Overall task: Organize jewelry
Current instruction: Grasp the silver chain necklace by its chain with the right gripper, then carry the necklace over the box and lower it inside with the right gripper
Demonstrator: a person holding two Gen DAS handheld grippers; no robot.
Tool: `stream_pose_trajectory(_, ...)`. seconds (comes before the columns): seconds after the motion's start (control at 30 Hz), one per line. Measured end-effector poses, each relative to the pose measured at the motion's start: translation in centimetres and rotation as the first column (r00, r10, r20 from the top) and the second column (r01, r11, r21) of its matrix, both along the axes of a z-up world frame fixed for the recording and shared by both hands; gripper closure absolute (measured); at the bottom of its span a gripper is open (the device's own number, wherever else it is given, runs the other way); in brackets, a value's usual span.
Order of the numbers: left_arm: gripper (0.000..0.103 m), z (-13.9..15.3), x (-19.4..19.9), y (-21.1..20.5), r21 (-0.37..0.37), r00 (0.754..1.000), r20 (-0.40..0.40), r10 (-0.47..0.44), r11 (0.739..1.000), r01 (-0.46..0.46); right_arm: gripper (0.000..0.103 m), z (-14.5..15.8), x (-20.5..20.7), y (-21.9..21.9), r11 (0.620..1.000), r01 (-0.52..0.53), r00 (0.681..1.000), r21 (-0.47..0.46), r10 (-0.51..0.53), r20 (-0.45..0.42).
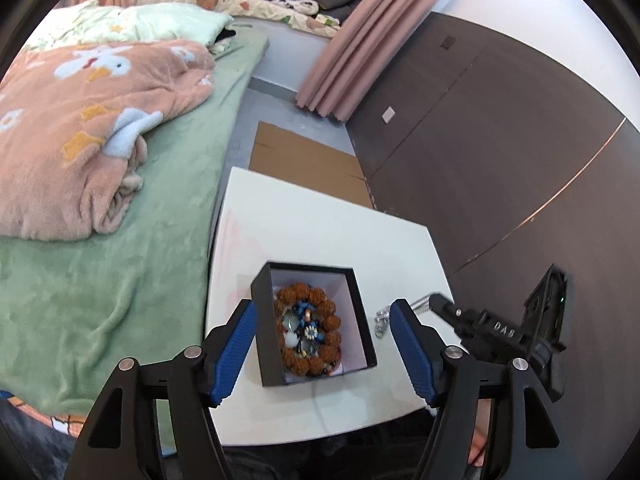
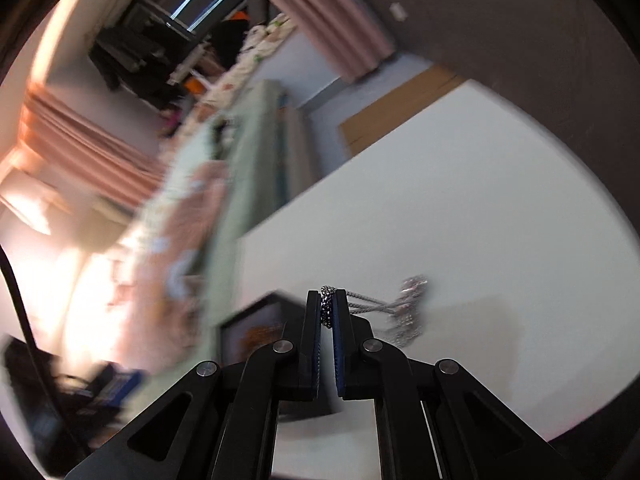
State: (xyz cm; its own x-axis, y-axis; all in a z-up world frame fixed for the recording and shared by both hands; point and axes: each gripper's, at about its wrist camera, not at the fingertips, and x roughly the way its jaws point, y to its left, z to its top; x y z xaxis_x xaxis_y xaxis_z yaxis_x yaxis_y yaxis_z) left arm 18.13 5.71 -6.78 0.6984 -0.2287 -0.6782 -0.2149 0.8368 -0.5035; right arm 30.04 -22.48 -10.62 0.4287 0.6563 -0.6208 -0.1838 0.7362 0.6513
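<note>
Two grippers are at work, and the right gripper [image 2: 327,306] carries the piece in hand: its jaws are pinched almost together on a silver chain [image 2: 384,307], a knot of links clamped between the blue pads near the tips. From the pinch, strands run off to the right of the jaws to a tangled bunch that hangs clear above the white table [image 2: 460,208]. The wrist view is smeared, so whether a pendant sits in that bunch cannot be told.

The black box [image 2: 256,326] lies just left of these jaws and lower. To do the step well — judged from this moment — the chain should be carried over the open box with the trailing bunch leading, lowered until the bunch rests inside, and only then let go, so no strand drapes over the wall.

The left gripper [image 1: 324,344] has its jaws standing wide with nothing between the pads; the black box [image 1: 362,320] sits on the table in the gap between its fingers, untouched by either. Inside lies a brown bead bracelet [image 1: 308,330] ringing smaller pieces — the chain should land beside it without snagging.
</note>
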Motion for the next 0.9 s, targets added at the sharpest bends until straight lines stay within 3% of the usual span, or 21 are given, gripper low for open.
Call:
stream_pose_trajectory(0.17,0.031,0.1,-0.9,0.5,-0.012,1.0,0.003,0.006,1.0,-0.006,0.096,2.8,-0.7,1.7,0.999,-0.043,0.998,0.003,0.042,0.056)
stream_pose_trajectory(0.4,0.025,1.1,-2.5,1.8,-0.026,0.999,0.028,0.045,0.999,-0.044,0.096,9.4,-2.1,2.3,0.997,-0.073,0.981,0.015,0.069,0.179)
stream_pose_trajectory(0.73,0.023,2.3,-5.0,2.9,-0.039,0.995,0.07,0.077,0.996,-0.075,0.096,19.6,-4.7,5.5,0.989,-0.146,0.922,-0.012,0.14,0.361)
stream_pose_trajectory(0.9,0.018,2.4,-6.3,3.8,-0.058,0.993,0.08,0.091,0.995,-0.087,0.096,21.4,-6.2,6.8,0.984,-0.173,0.898,-0.033,0.171,0.405)
